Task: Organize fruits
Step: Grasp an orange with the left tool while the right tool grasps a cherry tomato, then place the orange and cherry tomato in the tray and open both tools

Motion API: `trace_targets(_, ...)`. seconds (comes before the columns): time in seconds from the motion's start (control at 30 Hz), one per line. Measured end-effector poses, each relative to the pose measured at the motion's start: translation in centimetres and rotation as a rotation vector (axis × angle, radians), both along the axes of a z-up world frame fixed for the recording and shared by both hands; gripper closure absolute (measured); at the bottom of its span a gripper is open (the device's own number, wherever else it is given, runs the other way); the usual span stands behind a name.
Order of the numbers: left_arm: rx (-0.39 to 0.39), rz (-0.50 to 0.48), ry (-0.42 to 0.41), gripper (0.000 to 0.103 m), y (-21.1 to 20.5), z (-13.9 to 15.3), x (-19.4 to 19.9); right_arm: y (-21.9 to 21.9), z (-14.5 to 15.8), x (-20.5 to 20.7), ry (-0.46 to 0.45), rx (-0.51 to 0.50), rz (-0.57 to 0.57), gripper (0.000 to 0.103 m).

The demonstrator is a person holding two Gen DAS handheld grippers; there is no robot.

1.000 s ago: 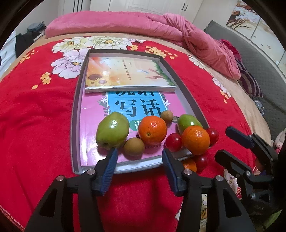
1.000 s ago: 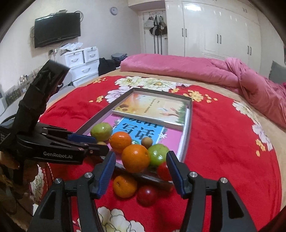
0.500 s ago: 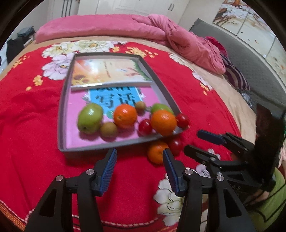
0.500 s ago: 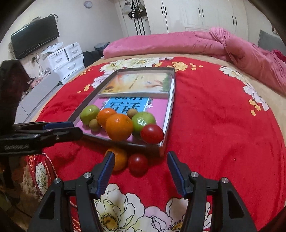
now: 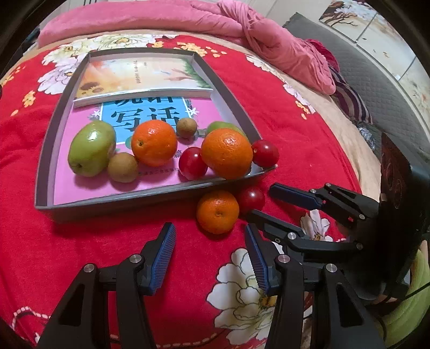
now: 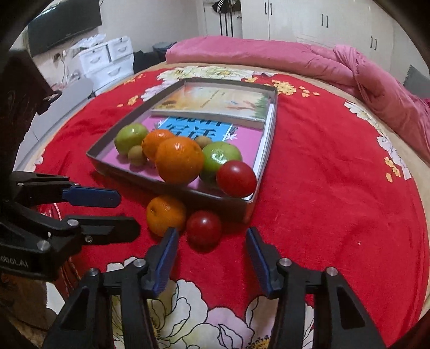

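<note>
A grey tray (image 5: 48, 153) (image 6: 172, 185) on the red bedspread holds two books and several fruits: a green pear (image 5: 91, 150), two oranges (image 5: 154, 142) (image 5: 227, 153), two small kiwis, a green apple (image 6: 220, 158) and red tomatoes (image 5: 192, 163) (image 6: 236, 178). A small orange (image 5: 217, 212) (image 6: 165, 214) and a red tomato (image 5: 250, 198) (image 6: 204, 228) lie on the bedspread just outside the tray's near edge. My left gripper (image 5: 209, 252) is open and empty, just short of the small orange. My right gripper (image 6: 212, 255) is open and empty, just short of the loose tomato.
A pink duvet (image 5: 188, 16) is heaped along the far side of the bed. White drawers (image 6: 107, 61) and a wall TV stand beyond the bed's left side. A grey sofa (image 5: 389, 94) lies to the right. The bedspread's near edge is close below both grippers.
Both grippers pulled back from the tray and then came closer to the loose fruits, which now sit nearer the fingers. Both stay open. The fruits have not moved.
</note>
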State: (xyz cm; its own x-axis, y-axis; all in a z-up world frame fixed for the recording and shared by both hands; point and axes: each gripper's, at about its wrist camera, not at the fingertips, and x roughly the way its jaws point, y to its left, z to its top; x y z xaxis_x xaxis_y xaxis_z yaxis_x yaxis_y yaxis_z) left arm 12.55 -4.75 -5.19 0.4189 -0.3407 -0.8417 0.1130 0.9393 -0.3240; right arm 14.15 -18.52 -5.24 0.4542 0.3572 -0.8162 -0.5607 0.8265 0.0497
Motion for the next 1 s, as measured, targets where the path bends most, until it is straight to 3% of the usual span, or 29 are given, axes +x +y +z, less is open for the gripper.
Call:
trace_targets(0.23,-0.026,-0.012,0.023,0.048,-0.3,-0.7,1.0,0.1,-0.5,0.9,0.03,0.026,0.027,0.064)
trace_targets(0.37,-0.05,-0.019,0.048,0.06,-0.6,-1.4,1.7,0.5,-0.7,0.9,0.035,0.028,0.067,0.073)
trace_targets(0.63,-0.075,-0.018,0.047,0.065,-0.6,-1.7,2.1,0.6,-0.6,1.0,0.039,0.024,0.081,0.074)
trace_targets(0.83,-0.081,-0.002,-0.013,0.066,1.2,0.9,0.2,0.0,0.7,0.2,0.047,0.087,0.091,0.074)
trace_targets(1.0,-0.066,0.068,-0.094,0.066,4.5,4.3,-1.3,0.4,2.5,-1.0,0.016,0.164,0.142,0.073)
